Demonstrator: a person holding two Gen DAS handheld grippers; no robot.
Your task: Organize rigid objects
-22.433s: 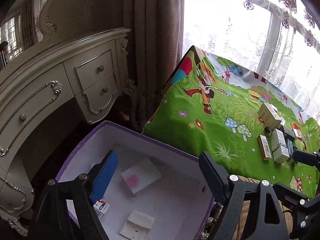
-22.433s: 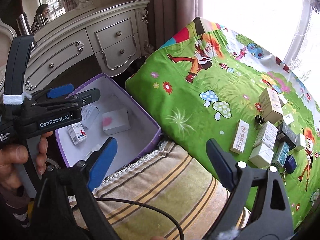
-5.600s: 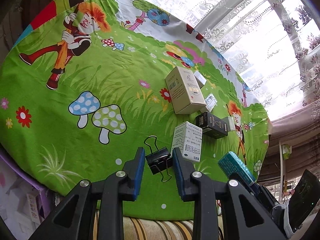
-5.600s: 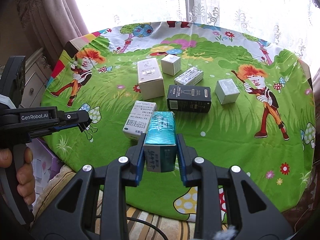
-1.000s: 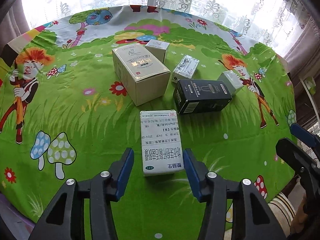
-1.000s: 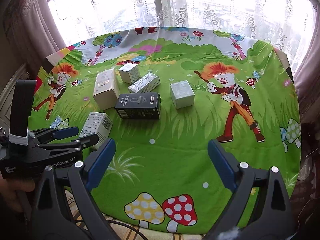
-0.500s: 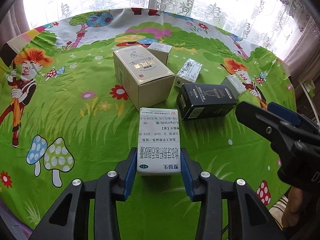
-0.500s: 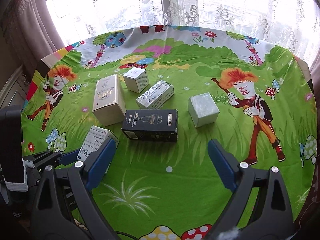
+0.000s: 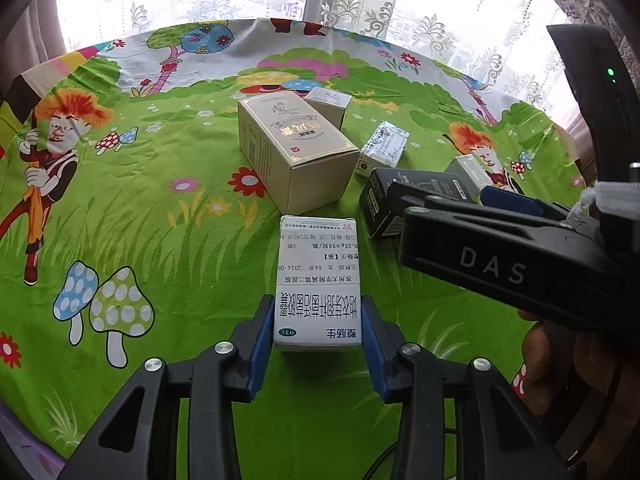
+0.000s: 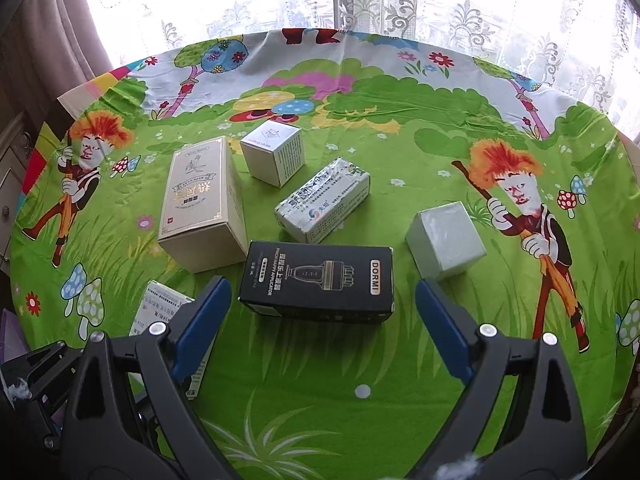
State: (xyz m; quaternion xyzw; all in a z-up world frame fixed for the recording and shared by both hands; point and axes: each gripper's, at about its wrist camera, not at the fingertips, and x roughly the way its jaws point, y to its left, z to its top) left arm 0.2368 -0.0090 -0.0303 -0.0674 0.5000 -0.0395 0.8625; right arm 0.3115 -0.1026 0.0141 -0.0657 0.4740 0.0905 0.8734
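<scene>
Left claw grips white box; right claw spread.

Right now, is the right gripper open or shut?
Open: the right gripper has its blue fingers spread wide, flanking the black box without touching it.

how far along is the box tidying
Nothing visibly finished. In hand: the left gripper is shut on the white medicine box; the open right gripper faces the black DORMI box. Left on the green cartoon cloth: five boxes, including the tall gold box.
</scene>
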